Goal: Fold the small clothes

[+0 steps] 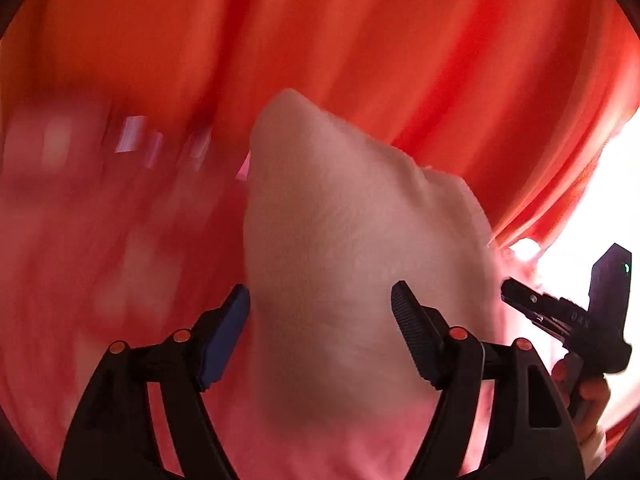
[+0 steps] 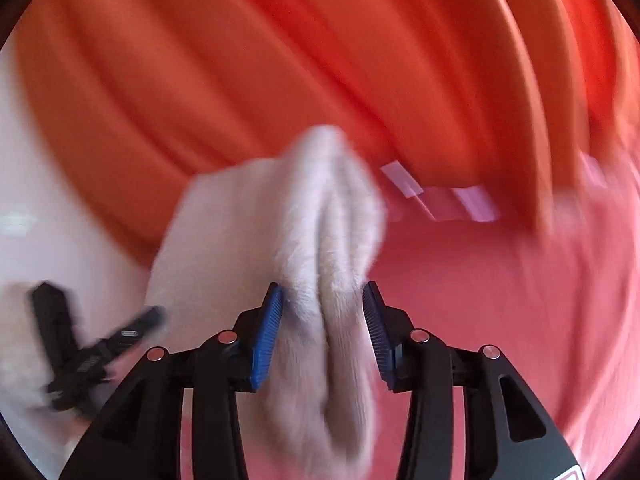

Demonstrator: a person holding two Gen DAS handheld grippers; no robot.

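Left wrist: left tongs [image 1: 320, 320] wide around white sock [image 1: 352, 248] pointing forward; right tongs [image 2: 322, 332] likewise.

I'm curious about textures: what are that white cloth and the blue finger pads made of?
White cloth: looks like soft fleece or terry, with a fuzzy matte nap, though it is blurred. Blue finger pads: probably rubber or plastic, matte, with fine ridges across them.

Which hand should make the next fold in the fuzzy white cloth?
Probably the right gripper. In its view the white cloth is bunched between both blue pads. The left gripper stands wider, with cloth between its fingers, so it can steady. Motion blur leaves this uncertain.
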